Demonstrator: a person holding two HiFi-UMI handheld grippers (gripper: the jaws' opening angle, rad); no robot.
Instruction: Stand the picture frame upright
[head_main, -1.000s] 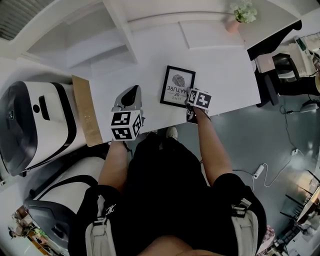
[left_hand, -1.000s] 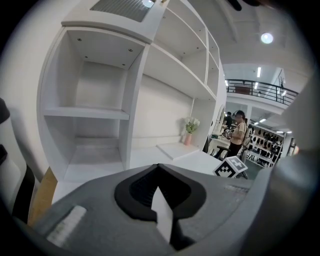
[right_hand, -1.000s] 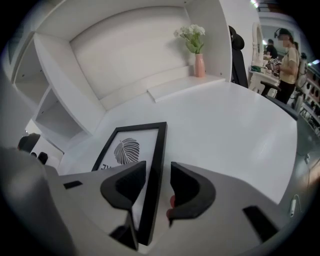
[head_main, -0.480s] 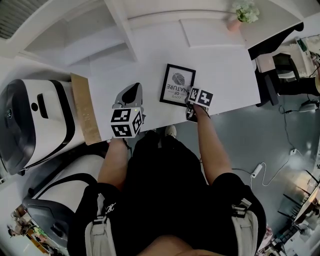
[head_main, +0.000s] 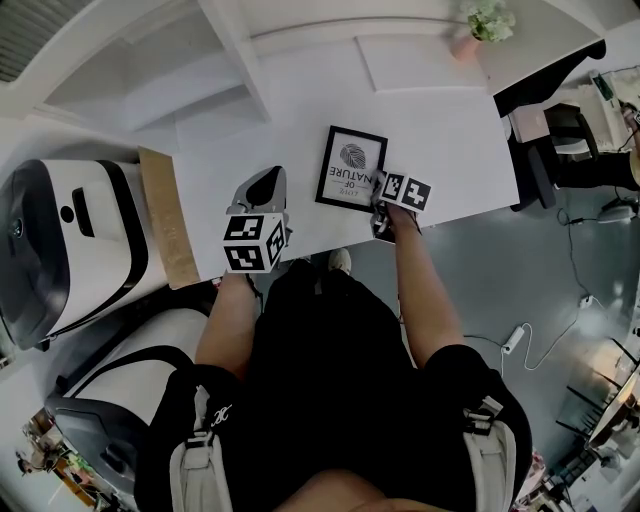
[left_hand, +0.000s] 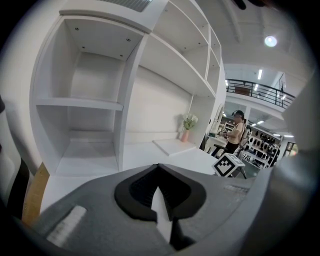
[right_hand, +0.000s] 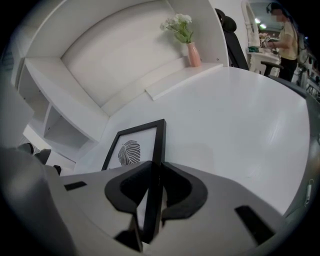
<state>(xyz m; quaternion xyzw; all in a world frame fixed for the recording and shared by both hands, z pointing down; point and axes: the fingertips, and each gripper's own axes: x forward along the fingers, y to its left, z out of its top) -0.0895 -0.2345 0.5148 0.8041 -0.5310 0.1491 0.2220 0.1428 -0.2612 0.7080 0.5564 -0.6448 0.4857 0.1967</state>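
The black picture frame (head_main: 352, 165) with a leaf print lies on the white table (head_main: 450, 150), near its front edge. My right gripper (head_main: 377, 197) is at the frame's near right corner. In the right gripper view its jaws are closing, with the frame's right side bar (right_hand: 159, 142) between them, and the pads (right_hand: 172, 192) sit against that bar. My left gripper (head_main: 262, 182) hovers shut over the table, left of the frame and apart from it. Its jaws meet on nothing in the left gripper view (left_hand: 159, 202).
A pink vase of flowers (head_main: 478, 28) and a flat white slab (head_main: 420, 65) stand at the back of the table. White shelf compartments (head_main: 150, 90) lie to the left. A wooden board (head_main: 168, 215) and a white-and-black machine (head_main: 60, 245) are left of the table. A person (left_hand: 235, 137) stands far off.
The right gripper's marker cube has shifted a little to the right along the frame's near corner. The frame and the left gripper have hardly moved.
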